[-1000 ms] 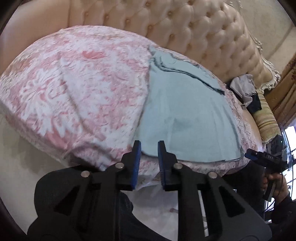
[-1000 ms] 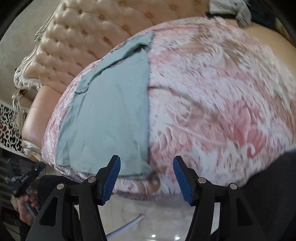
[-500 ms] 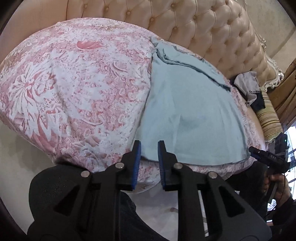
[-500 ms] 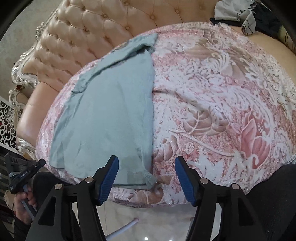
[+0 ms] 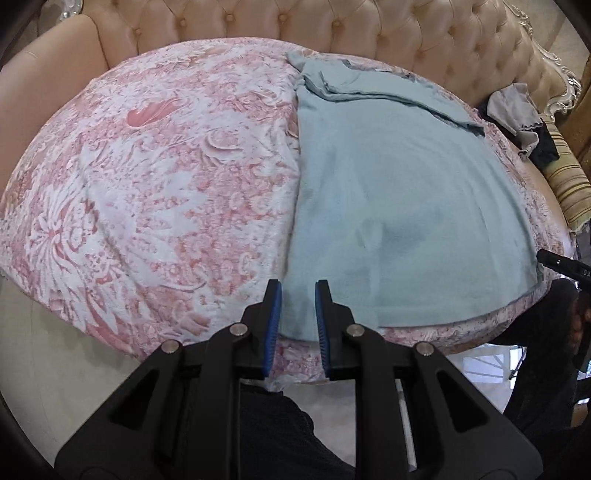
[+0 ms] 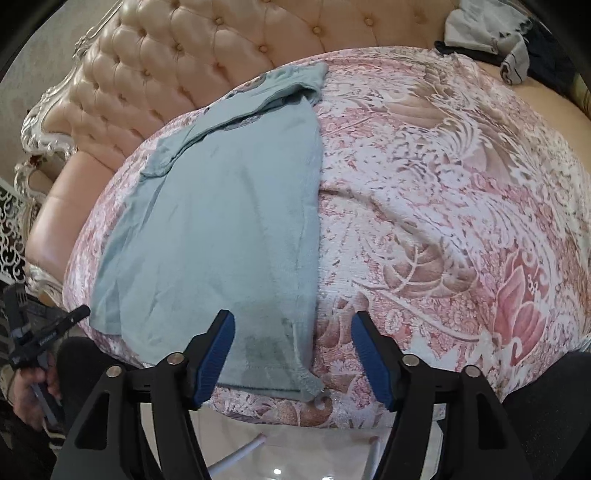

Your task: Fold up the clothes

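A pale blue-green garment [image 5: 399,206] is seen laid flat on a pink-and-white floral blanket [image 5: 155,192] that covers the seat of a tufted cream sofa [image 5: 369,33]. It is judged already folded lengthwise: one long edge runs straight up the blanket's middle, and a sleeve [image 6: 207,129] lies doubled across the far end near the backrest. The hem sits at the near edge of the seat.

Left gripper [image 5: 297,325]: jaws nearly closed, a narrow gap showing, nothing held; poised over the near hem corner. Right gripper [image 6: 292,354]: jaws spread wide, nothing held; poised over the other near corner, where a small curl of hem [image 6: 310,384] is turned up.

Step in hand, as judged: either a further fold from the hem toward the collar is being prepared, or a fold has just been laid and the grippers are clear of it. The scene fits both. If a fold is to follow, both hem corners would have to be pinched through all layers and carried evenly, so that the doubled sleeve is not dragged out.

Surface: plush, soft, domed; cloth is likely to cling to it. Room: glossy light floor [image 5: 48,373] below; a heap of other clothes [image 5: 517,107] and a striped cushion [image 5: 565,184] at the sofa's end.
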